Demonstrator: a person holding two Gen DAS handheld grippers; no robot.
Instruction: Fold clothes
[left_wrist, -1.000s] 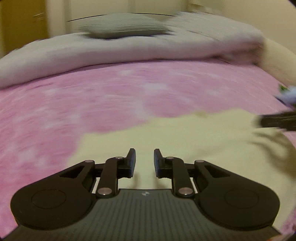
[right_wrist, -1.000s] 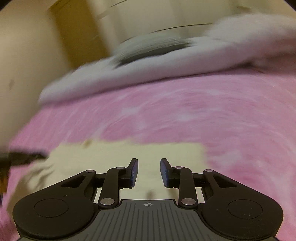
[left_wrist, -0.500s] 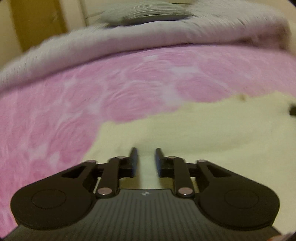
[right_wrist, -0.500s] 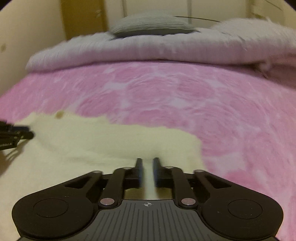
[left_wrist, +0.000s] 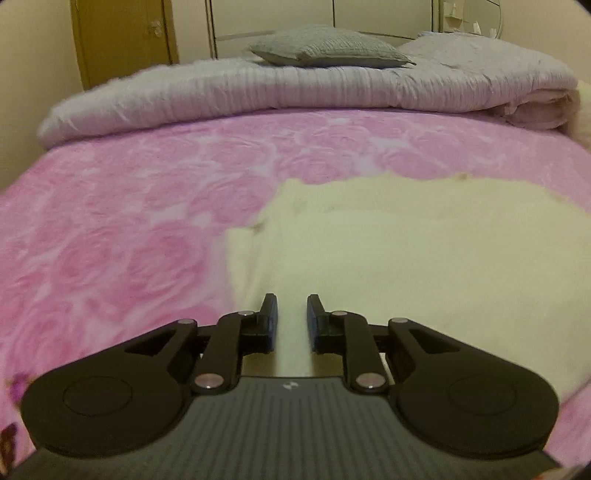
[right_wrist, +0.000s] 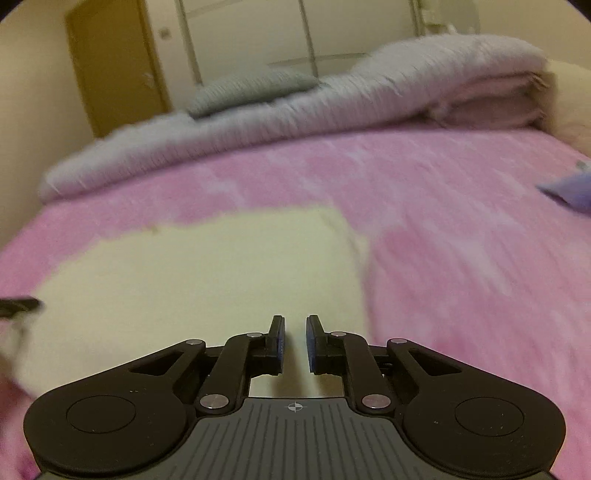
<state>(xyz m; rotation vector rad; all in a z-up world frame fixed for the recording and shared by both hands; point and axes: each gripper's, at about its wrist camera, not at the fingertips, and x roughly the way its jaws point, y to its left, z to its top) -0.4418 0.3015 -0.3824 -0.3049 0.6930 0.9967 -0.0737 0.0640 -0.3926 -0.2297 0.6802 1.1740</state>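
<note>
Blur smears most of my right wrist view, so the garment (right_wrist: 207, 280) there is a pale yellow patch with soft edges, and I cannot make out seams or which piece of clothing it is. A dark tip (right_wrist: 18, 306) juts in at the left edge of that view, cut off; I cannot tell what it is. A purple scrap (right_wrist: 569, 190) at the right edge is also cut off and blurred.

The garment (left_wrist: 424, 266) lies flat on the pink rose-patterned blanket (left_wrist: 129, 221), with a layered edge at its left side and a small dark spot on its far edge. Beyond the garment a grey-white duvet (left_wrist: 295, 88) is rolled across the bed, and a grey pillow (left_wrist: 328, 46) sits on top of it. Behind the duvet stand a brown door (left_wrist: 122, 37) and pale wardrobe panels (left_wrist: 269, 18).

My left gripper (left_wrist: 291, 314) hangs over the near left part of the garment, fingers a small gap apart, and I see pale cloth in the gap but cannot tell whether they pinch it. My right gripper (right_wrist: 294, 336) is over the garment's near right part, likewise slightly parted, grip unclear.

No readable writing; only a small logo mark on each gripper body.
</note>
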